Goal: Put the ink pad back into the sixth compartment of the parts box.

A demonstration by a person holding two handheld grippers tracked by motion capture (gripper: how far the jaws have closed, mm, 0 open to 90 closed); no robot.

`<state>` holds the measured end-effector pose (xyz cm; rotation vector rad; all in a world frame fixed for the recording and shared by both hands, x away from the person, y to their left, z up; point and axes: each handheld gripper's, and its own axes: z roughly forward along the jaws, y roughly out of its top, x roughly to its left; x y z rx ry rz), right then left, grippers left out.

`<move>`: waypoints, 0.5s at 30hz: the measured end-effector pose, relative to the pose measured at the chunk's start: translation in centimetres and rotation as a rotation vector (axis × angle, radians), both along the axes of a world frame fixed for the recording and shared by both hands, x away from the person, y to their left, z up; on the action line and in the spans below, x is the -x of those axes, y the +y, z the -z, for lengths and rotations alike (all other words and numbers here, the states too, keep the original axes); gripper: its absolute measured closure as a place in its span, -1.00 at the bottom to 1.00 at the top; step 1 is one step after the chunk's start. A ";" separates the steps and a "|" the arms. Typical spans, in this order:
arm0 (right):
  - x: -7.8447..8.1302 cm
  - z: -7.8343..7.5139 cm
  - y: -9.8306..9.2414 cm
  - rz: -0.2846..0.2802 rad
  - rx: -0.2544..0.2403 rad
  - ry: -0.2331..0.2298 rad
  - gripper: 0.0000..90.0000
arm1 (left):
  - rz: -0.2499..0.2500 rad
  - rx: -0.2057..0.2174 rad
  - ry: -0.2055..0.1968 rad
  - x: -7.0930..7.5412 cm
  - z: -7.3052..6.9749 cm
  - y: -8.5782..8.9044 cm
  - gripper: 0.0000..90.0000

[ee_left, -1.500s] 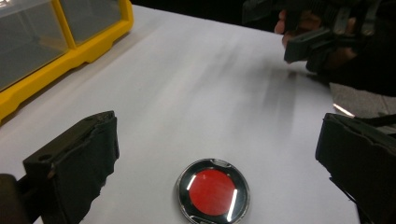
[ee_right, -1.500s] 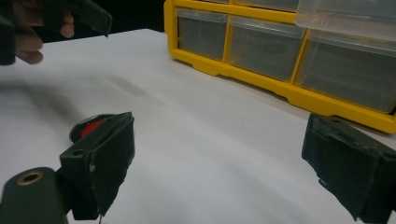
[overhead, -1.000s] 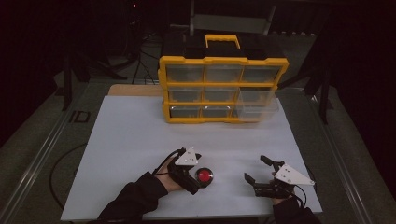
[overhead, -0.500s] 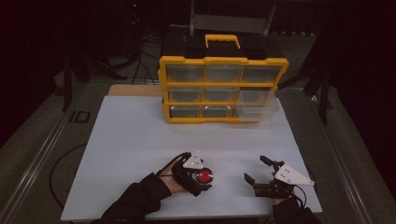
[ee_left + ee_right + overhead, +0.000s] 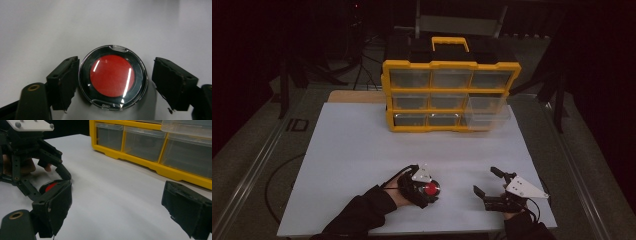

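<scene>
- Dark room; a white table (image 5: 362,150) carries a yellow drawer organizer (image 5: 451,95) at the far edge, with its lower right drawer (image 5: 486,111) pulled out.
- The round compact with the red centre (image 5: 113,77) lies flat on the table near your side, well apart from the organizer.
- Your left tool (image 5: 428,191) straddles the compact. Its jaws have just been closing around it: in the left gripper view one pad (image 5: 65,82) touches the rim, while the other stands just off it, so the grip is not yet firm.
- Your right tool (image 5: 486,181) rests on the table to the right, jaws wide, nothing between them.
- Progress, as judged: approach done, grasp about half made. Left: finish the squeeze, lift, and probably carry the compact to the open drawer.
</scene>
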<state>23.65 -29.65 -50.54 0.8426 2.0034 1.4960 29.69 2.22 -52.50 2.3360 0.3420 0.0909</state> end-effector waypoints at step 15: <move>0.0 0.1 0.1 -0.005 0.003 -0.002 -0.79 | -0.013 -0.036 -0.020 0.1 -0.2 -0.3 -0.33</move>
